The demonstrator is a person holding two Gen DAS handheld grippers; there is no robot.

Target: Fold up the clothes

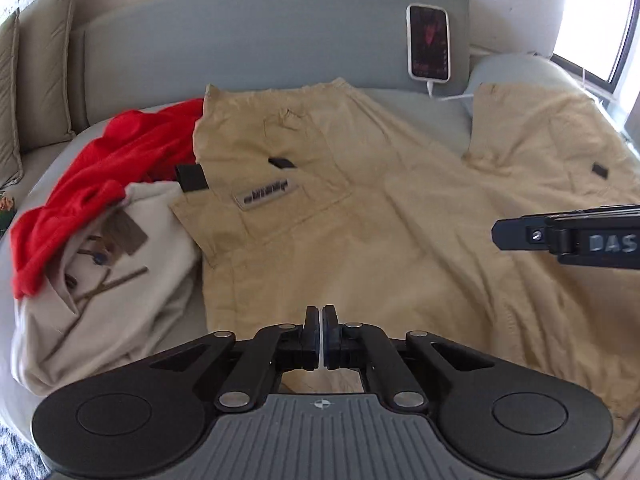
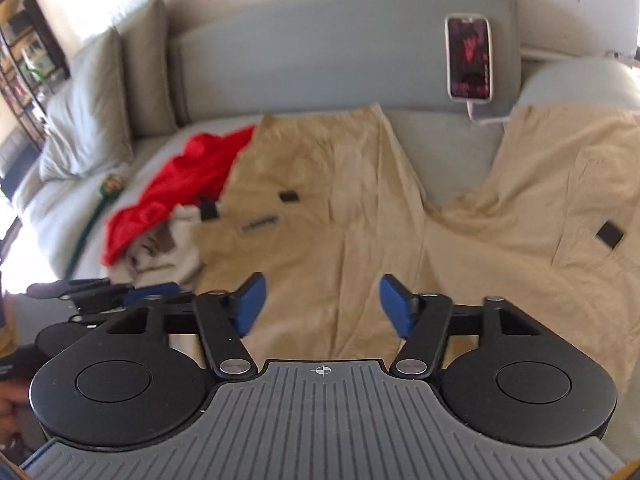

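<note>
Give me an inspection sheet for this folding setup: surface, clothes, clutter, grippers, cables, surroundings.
Surface: grey-green sofa seat, mostly covered by clothes.
Job's things: tan trousers spread flat, legs towards the backrest; red garment and cream garment bunched beside them, unfolded.
Clutter: phone propped against the backrest, screen lit; small green item on the seat near the cushions.
Grippers: left hand-held gripper shut, nothing between its pads; right hand-held gripper open over the trousers, holding nothing.
Cables: white cable from the phone, lying on the seat.
Surroundings: cushions, shelf unit, bright window.
</note>
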